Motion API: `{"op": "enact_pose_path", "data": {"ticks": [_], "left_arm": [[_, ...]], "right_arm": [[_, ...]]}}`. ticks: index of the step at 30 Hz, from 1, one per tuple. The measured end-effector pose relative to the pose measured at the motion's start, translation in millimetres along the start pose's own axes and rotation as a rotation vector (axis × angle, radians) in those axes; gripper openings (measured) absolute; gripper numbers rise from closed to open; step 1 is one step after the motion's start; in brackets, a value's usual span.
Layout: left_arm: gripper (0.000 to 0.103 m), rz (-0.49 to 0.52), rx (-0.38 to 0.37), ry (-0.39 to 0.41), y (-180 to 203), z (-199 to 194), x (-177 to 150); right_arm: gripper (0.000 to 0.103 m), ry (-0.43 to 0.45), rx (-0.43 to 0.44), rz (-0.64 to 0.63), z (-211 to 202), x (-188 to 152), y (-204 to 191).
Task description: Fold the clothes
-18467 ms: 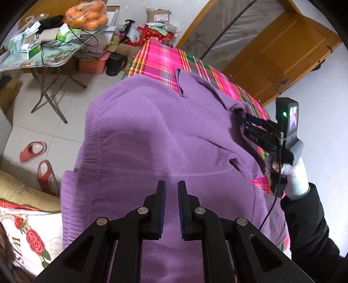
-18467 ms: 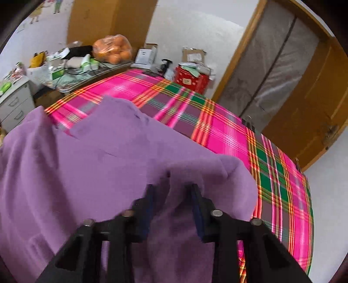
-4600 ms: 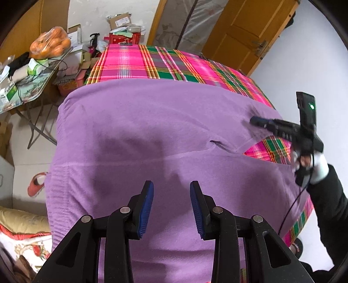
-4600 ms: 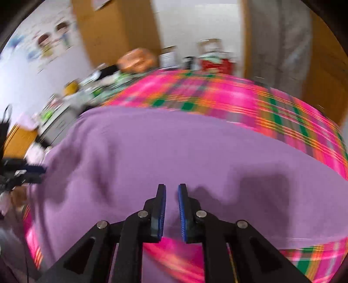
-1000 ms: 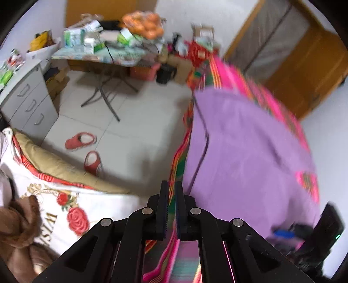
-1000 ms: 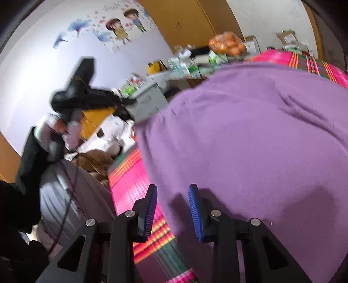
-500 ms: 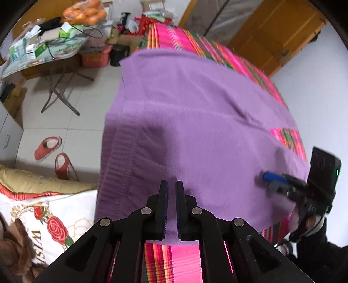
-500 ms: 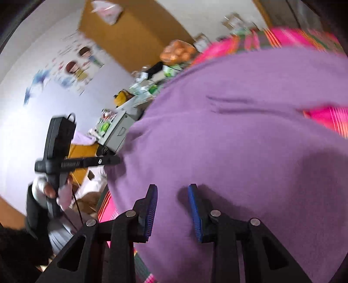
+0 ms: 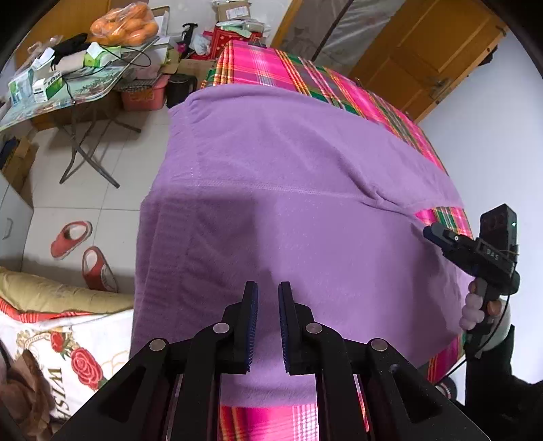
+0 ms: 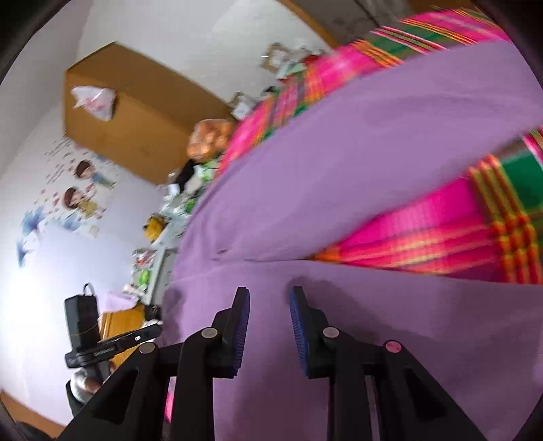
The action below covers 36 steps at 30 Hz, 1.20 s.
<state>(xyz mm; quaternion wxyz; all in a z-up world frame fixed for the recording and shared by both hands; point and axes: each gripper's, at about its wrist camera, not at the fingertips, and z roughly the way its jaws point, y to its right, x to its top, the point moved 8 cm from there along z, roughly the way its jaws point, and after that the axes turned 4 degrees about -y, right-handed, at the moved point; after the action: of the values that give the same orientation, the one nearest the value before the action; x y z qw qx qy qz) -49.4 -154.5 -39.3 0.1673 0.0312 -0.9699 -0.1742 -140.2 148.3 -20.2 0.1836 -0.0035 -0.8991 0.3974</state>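
A purple garment (image 9: 305,203) lies spread flat on a pink plaid bedspread (image 9: 305,74), its left side hanging over the bed edge. My left gripper (image 9: 268,288) hovers over the garment's near part. Its jaws are opening, with a narrow gap and no cloth pinched. In the left wrist view my right gripper (image 9: 429,234) reaches over the garment's right edge, held by a hand (image 9: 475,308). In the right wrist view the right gripper (image 10: 269,291) is tilted above the garment (image 10: 373,152). Its jaws are closing, and nothing is between the pads. The left gripper (image 10: 157,329) shows at far left.
A folding table (image 9: 61,91) piled with boxes and a bag of oranges (image 9: 125,23) stands on the tiled floor left of the bed. Red slippers (image 9: 71,234) lie on the floor. A rose-print pillow (image 9: 68,356) is at the lower left. A wooden door (image 9: 424,51) stands beyond the bed.
The left gripper swung from over the floor to above the garment, and its jaws parted slightly. The right gripper rolled and moved along the garment's edge, its jaws narrowing a little.
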Motion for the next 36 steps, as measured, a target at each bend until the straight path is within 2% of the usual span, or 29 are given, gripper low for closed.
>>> {"op": "enact_pose_path", "data": {"ticks": [2, 7, 11, 14, 16, 21, 23, 25, 26, 30, 36], "left_arm": [[0.012, -0.003, 0.003, -0.019, 3.0, 5.3, 1.3], [0.012, 0.004, 0.012, -0.044, 9.0, 12.3, 3.7], [0.012, 0.002, 0.018, -0.049, 7.7, 12.6, 3.9], [0.012, -0.004, 0.021, -0.047, 9.0, 12.0, 4.4], [0.012, -0.002, 0.019, -0.043, 12.4, 11.7, 5.0], [0.012, 0.025, 0.019, -0.048, 24.9, 14.2, 5.0], [0.012, 0.036, 0.02, -0.052, 30.0, 15.5, 4.1], [0.012, 0.047, 0.015, -0.046, 33.5, 13.9, 3.5], [0.012, 0.052, 0.013, -0.042, 35.2, 13.1, 3.1], [0.012, 0.061, -0.006, -0.009, 39.3, 7.0, 6.5], [0.015, 0.063, -0.018, 0.045, 43.3, -1.5, 14.5]], "right_arm": [[0.026, 0.007, -0.015, 0.046, -7.4, 3.0, 17.9], [0.02, 0.099, -0.047, 0.155, -58.5, 15.0, 69.3], [0.02, 0.268, -0.151, 0.294, -131.4, 15.7, 131.0], [0.022, 0.407, -0.154, 0.44, -181.0, 2.2, 166.6], [0.025, 0.449, -0.149, 0.451, -197.5, -8.6, 173.5], [0.021, 0.397, -0.156, 0.395, -206.7, -24.5, 183.3], [0.02, 0.452, -0.207, 0.437, -225.5, -20.9, 200.3], [0.021, 0.483, -0.205, 0.489, -236.8, -22.9, 208.4], [0.025, 0.498, -0.204, 0.514, -241.7, -22.9, 212.3], [0.026, 0.428, -0.154, 0.344, -212.8, -16.8, 168.9], [0.026, 0.305, -0.14, 0.088, -150.4, -14.6, 103.2]]}}
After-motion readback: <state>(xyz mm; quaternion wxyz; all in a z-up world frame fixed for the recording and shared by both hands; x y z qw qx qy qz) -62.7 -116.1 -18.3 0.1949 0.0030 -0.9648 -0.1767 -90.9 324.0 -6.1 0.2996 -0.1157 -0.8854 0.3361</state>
